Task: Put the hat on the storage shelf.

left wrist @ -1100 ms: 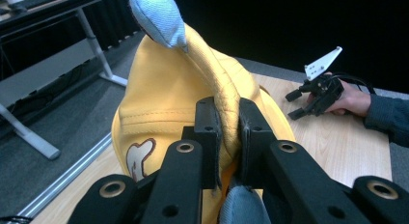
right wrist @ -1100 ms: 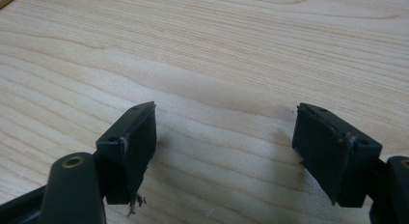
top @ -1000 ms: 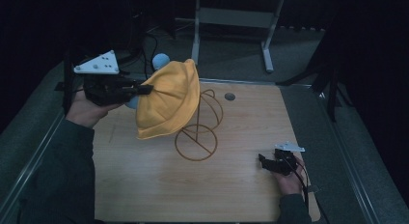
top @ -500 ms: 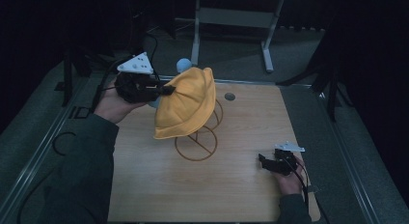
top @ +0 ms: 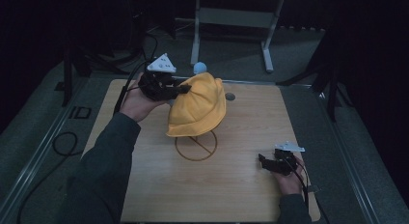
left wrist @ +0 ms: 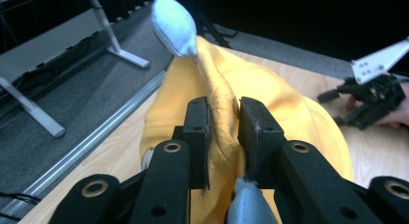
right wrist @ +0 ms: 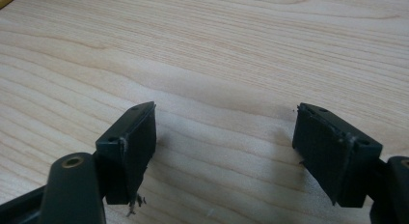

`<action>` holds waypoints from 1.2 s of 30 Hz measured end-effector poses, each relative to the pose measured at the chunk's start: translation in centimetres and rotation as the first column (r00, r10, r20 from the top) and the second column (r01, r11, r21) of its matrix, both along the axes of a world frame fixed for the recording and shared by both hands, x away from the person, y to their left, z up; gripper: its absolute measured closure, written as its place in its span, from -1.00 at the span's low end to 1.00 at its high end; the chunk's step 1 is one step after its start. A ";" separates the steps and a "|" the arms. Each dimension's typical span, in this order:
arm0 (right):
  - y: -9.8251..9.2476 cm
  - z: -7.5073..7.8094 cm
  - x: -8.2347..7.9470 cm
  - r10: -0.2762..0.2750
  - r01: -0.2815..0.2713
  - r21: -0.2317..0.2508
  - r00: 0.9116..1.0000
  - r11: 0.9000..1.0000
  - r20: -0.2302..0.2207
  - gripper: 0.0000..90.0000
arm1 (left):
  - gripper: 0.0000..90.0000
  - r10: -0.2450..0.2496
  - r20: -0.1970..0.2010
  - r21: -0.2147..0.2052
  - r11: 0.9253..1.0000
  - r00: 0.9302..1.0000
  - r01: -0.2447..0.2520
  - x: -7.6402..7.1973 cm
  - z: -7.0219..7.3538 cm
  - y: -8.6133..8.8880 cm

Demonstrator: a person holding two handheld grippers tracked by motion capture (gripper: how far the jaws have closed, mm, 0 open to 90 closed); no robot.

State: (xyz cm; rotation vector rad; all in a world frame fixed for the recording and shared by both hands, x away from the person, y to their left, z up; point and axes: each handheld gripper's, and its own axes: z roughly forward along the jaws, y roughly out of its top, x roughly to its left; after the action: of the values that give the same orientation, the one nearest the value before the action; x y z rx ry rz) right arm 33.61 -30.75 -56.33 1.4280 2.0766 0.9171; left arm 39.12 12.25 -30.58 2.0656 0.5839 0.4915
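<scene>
The yellow hat (top: 198,107) sits draped over the wire stand (top: 196,146) at the middle of the wooden table (top: 144,185). Your left gripper (left wrist: 223,119) has a fold of its cloth between the pads, the jaws having just been opening. Your right gripper (right wrist: 224,137) rests spread wide, empty, near the table's right edge.

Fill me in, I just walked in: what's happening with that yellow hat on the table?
A person is setting a yellow hat over a wire stand on the wooden table. The left gripper has a fold of the hat's fabric between its jaws, which have just been opening. The hat now drapes on the stand. The right gripper rests open on the table, holding nothing.
</scene>
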 end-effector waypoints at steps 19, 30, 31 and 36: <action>0.0 0.0 0.0 0.001 -0.001 0.001 1.000 1.000 0.000 -0.48 | 0.30 0.000 0.012 0.108 0.994 1.000 -0.001 -0.6 -1.8 -3.7; 0.0 0.0 0.0 0.003 -0.003 0.001 1.000 1.000 -0.001 -0.48 | -0.44 0.071 -0.042 0.050 0.996 0.997 -0.069 -0.6 -1.1 -2.8; 0.0 0.0 0.0 0.003 -0.003 0.001 1.000 1.000 0.000 -0.48 | -0.46 0.073 -0.043 0.047 0.996 0.996 -0.071 -0.6 -1.0 -2.7; 0.0 0.0 0.0 0.004 -0.004 0.001 1.000 1.000 0.000 -0.48 | -0.56 0.076 -0.043 -0.002 0.997 0.996 -0.076 -0.7 -0.5 -2.0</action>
State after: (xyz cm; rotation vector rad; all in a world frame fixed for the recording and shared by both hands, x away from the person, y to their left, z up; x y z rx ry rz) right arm 33.59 -30.72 -56.34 1.4248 2.0806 0.9191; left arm 38.43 10.30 -31.12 2.0609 0.6902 0.4914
